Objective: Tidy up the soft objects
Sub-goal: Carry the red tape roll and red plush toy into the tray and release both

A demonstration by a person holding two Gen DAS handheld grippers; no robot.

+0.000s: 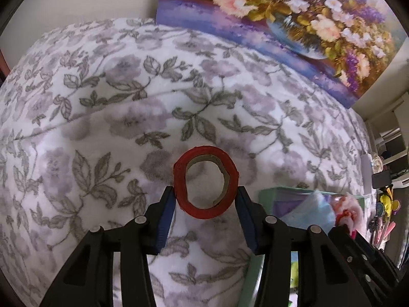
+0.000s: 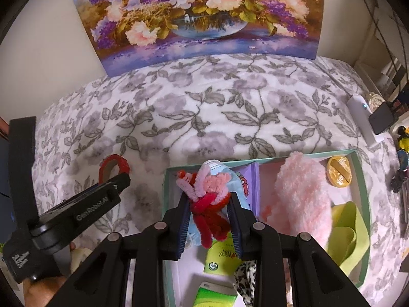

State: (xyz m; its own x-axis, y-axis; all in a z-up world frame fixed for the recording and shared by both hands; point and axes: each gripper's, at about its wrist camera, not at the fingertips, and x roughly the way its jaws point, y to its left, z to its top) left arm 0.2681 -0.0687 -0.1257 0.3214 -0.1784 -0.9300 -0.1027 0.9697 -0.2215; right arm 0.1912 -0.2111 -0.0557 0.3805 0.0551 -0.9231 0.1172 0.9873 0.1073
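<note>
Left tool (image 1: 206, 199): its two blue-padded jaws sit on either side of a red tape roll (image 1: 205, 182), pressing its outer rim so the ring looks squeezed a little out of round; it points steeply down at the bed.
Red tape roll: red outside, brown cardboard core, standing on edge with its hole facing the left wrist camera; in the right wrist view it shows beyond the left tool, left of the box.
Right tool (image 2: 210, 206): narrow, clamped on a bundle of pipe cleaners (image 2: 208, 199), held over the near-left part of the box.
Pipe cleaners: red and pink fuzzy stems twisted together, ends sticking out above and below the pads.
Box (image 2: 364, 204): pale green, shallow, open, lying on the bed to the right of the tape roll.
In the box: a fluffy pink cloth (image 2: 300, 194) in the middle, a round gold lid (image 2: 339, 171) at the far right corner, a yellow-green ribbon (image 2: 347, 230) at the right wall, a black-and-white spotted piece (image 2: 246, 278) near the front, green packets (image 2: 219, 255) and a pale blue packet under the right tool.
Bed cover (image 1: 127, 102): white plush with grey leaves and mauve flowers.
Painting (image 2: 196, 15): flowers in a bowl, leaning against the wall at the back of the bed.
Person: a hand (image 2: 38, 291) grips the left tool's handle at the lower left of the right wrist view.
</note>
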